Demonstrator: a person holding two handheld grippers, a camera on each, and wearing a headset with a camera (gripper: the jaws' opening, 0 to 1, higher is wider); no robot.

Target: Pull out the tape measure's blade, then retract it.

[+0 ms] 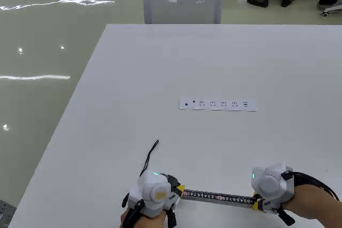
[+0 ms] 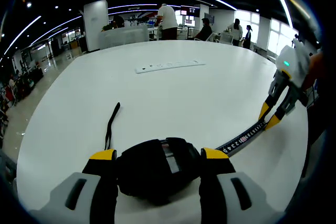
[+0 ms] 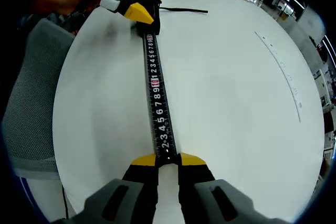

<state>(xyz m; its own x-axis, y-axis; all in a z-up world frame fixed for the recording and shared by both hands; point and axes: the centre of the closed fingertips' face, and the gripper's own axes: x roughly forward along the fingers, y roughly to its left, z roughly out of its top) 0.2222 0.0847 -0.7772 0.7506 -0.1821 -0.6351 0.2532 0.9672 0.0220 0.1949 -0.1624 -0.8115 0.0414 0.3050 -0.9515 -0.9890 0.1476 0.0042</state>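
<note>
Head view: nearer the person than the power strip (image 1: 217, 104), the tape measure's blade (image 1: 219, 197) lies drawn out on the bench (image 1: 160, 78). Left gripper view: the left hand-held gripper (image 2: 159, 157) clamps the black case (image 2: 157, 174). Right gripper view: the right hand-held gripper (image 3: 168, 157) pinches the blade's end.

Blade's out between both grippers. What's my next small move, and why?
Probably ease the right gripper toward the black tape measure case, clamped by the left gripper: the black numbered blade is already drawn out and pinched at its tip.
</note>
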